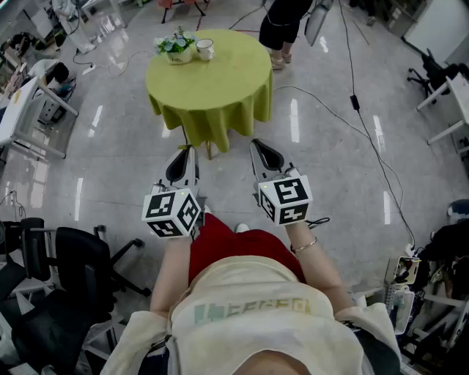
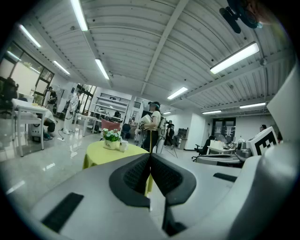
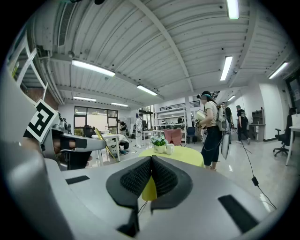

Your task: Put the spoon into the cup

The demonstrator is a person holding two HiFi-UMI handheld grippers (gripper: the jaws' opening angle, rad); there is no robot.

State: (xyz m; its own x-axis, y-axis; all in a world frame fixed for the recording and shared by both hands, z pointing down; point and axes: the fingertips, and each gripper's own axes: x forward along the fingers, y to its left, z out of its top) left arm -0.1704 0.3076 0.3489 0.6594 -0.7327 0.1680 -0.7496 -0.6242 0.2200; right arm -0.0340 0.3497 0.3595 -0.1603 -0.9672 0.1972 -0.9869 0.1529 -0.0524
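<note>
A white cup [image 1: 205,49] stands at the far edge of a round table [image 1: 212,88] draped in yellow-green cloth, beside a small potted plant [image 1: 178,47]. No spoon shows in any view. My left gripper [image 1: 185,155] and right gripper [image 1: 261,149] are held side by side in the air, well short of the table, both shut with nothing in them. In the left gripper view the cup [image 2: 123,146] is far ahead beyond the shut left gripper [image 2: 150,157]. In the right gripper view the cup [image 3: 169,149] sits above the shut right gripper [image 3: 151,159].
A person [image 1: 282,22] stands just behind the table. Black office chairs [image 1: 66,271] crowd my left side. Cables [image 1: 352,102] trail over the glossy floor at the right. Desks [image 1: 22,102] line the left edge, with more gear at the lower right.
</note>
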